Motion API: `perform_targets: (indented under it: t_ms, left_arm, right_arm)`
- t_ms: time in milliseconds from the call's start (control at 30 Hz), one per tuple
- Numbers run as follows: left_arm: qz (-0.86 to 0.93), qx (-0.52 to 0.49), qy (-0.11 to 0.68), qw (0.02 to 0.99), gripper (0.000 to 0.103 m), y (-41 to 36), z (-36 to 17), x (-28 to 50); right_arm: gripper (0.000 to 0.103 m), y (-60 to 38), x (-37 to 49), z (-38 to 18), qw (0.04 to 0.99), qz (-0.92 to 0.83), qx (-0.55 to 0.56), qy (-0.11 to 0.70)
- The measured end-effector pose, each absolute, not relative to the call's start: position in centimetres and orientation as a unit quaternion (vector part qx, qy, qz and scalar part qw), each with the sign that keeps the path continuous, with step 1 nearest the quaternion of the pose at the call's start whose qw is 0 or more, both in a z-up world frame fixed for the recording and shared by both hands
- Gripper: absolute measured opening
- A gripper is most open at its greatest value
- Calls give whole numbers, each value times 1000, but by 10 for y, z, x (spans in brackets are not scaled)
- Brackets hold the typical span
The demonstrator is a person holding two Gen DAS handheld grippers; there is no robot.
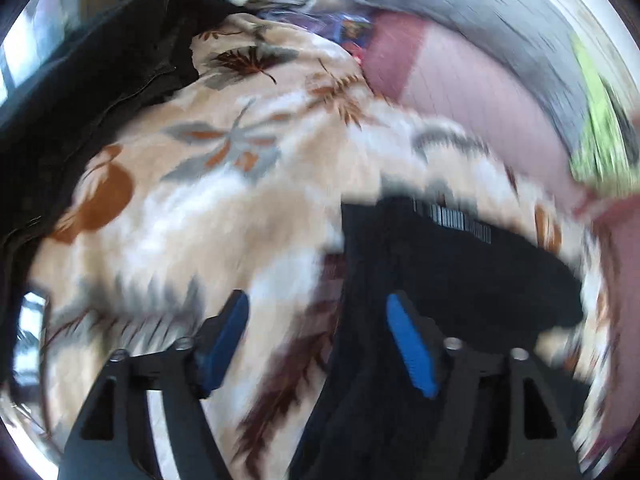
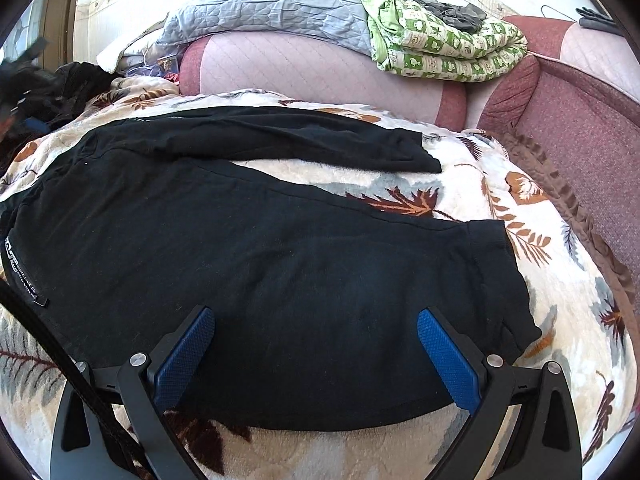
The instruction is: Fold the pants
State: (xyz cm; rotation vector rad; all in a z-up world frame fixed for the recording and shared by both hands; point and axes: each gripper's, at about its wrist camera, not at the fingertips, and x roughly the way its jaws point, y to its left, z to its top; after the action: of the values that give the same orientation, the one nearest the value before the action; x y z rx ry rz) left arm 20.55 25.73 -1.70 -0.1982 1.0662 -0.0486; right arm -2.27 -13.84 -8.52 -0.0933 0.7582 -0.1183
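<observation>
Black pants [image 2: 248,248] lie spread flat on a cream leaf-patterned blanket [image 2: 540,272], waistband at the left, two legs running right. My right gripper [image 2: 316,320] is open and empty, just above the near leg. In the blurred left wrist view, my left gripper [image 1: 318,308] is open and empty above the blanket [image 1: 200,208], with the pants' waistband end [image 1: 440,264] and its white label under the right finger. The left gripper also shows blurred at the far left of the right wrist view [image 2: 24,92].
A dark garment pile [image 1: 80,92] lies at the blanket's left edge. A pink sofa back [image 2: 320,68] stands behind, with a grey quilt [image 2: 264,8] and a folded green-patterned blanket [image 2: 444,40] on it. A maroon sofa arm [image 2: 580,128] is at the right.
</observation>
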Motion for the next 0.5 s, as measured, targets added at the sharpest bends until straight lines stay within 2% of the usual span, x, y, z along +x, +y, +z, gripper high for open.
perform_targets:
  t_ms: [167,200,233,367,500]
  left_arm:
    - [-68,-9,562,824,73,231,-62,144]
    - [-71,5,572,817,64,225,-70,138]
    - [-66,18,569,819,43,219,-74,130]
    - [-51,-19,550,833,30,224,-61,116]
    - [-50,-48,544,836,28,238,-51,103]
  right_arm:
    - [103,-136,-26,-85,926,-63,-53,368]
    - [103,-135,-28,-85,926,-65,-55,367]
    - [103,-135,-28,-85,926,-67,-58,366]
    - [103,-128,-34,-86,926,-78,-80,360]
    - [103,-121,-40,-85,926,-87,-114,349]
